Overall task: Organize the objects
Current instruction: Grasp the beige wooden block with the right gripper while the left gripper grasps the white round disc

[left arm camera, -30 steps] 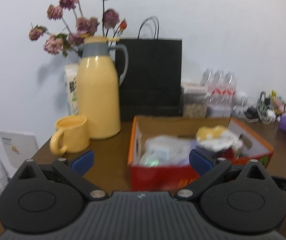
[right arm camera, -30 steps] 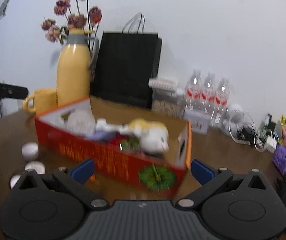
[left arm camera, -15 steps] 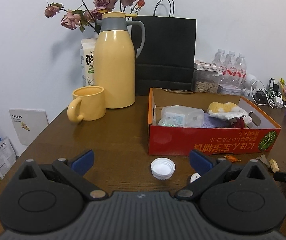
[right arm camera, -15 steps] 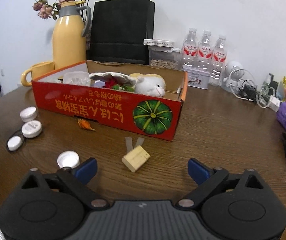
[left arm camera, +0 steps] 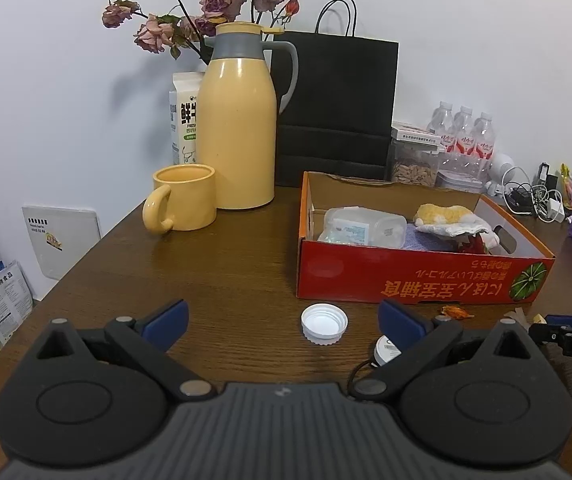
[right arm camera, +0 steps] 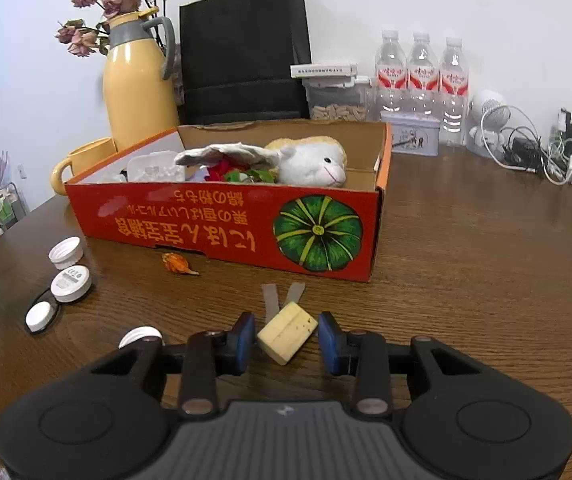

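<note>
A pale yellow block (right arm camera: 287, 334) lies on the brown table (right arm camera: 465, 280) in front of the red cardboard box (right arm camera: 222, 224). My right gripper (right arm camera: 286, 340) is low over it. Its jaws are closing with the block between the blue pads; a thin gap still shows at the left pad (right arm camera: 244, 338). My left gripper (left arm camera: 284, 320) is open and holds nothing, with a white bottle cap (left arm camera: 323, 323) on the table between its fingers. The box (left arm camera: 405, 276) holds a plush sheep (right arm camera: 313, 160), a clear plastic container (left arm camera: 361, 226) and other items.
More white caps (right arm camera: 72, 282) and an orange scrap (right arm camera: 178, 264) lie left of the block. A yellow mug (left arm camera: 184, 202), yellow thermos (left arm camera: 238, 136), black bag (left arm camera: 333, 108), water bottles (right arm camera: 421, 68) and cables (right arm camera: 525, 148) line the back.
My right gripper has come down to the yellow block and its jaws have narrowed from wide open to just around it. My left gripper has crept slightly toward the white cap.
</note>
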`<state>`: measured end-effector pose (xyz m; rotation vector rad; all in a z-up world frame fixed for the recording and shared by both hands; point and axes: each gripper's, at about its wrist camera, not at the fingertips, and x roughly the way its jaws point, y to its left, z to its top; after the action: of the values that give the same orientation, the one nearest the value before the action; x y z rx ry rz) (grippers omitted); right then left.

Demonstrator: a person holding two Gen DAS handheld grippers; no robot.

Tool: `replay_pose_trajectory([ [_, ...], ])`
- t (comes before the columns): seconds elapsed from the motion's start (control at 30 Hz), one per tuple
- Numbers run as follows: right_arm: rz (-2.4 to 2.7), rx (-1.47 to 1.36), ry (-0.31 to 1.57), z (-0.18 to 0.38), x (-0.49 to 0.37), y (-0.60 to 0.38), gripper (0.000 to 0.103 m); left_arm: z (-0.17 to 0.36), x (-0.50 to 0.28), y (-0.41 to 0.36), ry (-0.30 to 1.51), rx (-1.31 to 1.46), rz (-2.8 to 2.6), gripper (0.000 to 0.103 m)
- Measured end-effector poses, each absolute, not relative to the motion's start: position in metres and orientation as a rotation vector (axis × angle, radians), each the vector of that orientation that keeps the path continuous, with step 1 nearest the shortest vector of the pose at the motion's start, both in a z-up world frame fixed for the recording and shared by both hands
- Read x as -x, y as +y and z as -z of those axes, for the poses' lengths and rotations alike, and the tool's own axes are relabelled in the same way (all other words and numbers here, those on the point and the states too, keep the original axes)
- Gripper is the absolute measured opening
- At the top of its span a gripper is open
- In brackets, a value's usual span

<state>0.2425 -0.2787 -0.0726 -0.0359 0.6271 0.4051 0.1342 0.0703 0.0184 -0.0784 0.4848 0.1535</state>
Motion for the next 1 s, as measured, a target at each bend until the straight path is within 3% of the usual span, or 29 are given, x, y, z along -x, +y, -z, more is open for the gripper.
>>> replay_pose_trajectory([
  [0.57,-0.369,0.073,0.435,0.057,-0.201,-0.274,0.033,-0.003,-0.136,0.067,0.529,0.086,-0.161,0.103],
  [1.0,-0.346,0.092,0.395,0.055,-0.193,-0.270,0.033,0.022,-0.168,0.039,0.590,0.074,-0.057,0.103],
])
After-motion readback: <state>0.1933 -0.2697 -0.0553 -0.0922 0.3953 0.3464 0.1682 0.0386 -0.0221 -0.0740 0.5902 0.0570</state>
